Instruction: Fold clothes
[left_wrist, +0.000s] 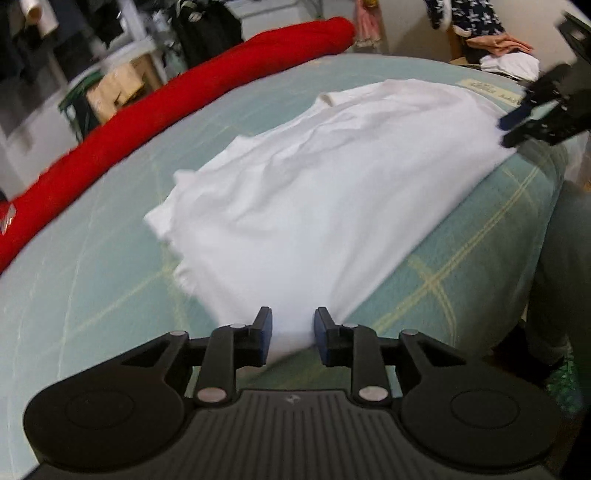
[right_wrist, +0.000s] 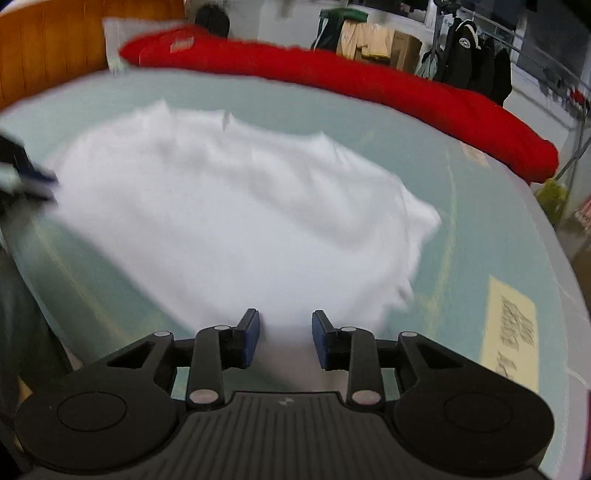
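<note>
Shirt (left_wrist: 317, 192), white, is lying spread on the pale green gridded mat (left_wrist: 92, 295), reaching forward from both sets of fingers.

Left gripper (left_wrist: 292, 338): fingers are sitting apart with a bunched corner of the shirt running into the gap between the blue pads (left_wrist: 264, 339). Pads aren't visibly pressing the cloth, so I can't tell whether it's gripping. Right gripper (left_wrist: 511, 131) is showing far ahead and to the right of the left fingers, tips at the shirt's opposite corner.

Right gripper (right_wrist: 285, 338), own view: same picture, fingers spread, shirt edge entering between the pads (right_wrist: 252, 341), contact unclear, heavy motion blur. Left gripper (right_wrist: 40, 181) is appearing far to the left of these fingers, at the cloth's edge.

Red rolled fabric (right_wrist: 369, 85) is lying along the mat's far side, beyond the shirt, well apart from both finger sets. Yellow label (right_wrist: 511, 328) is sitting on the mat just right of the right fingers.
</note>
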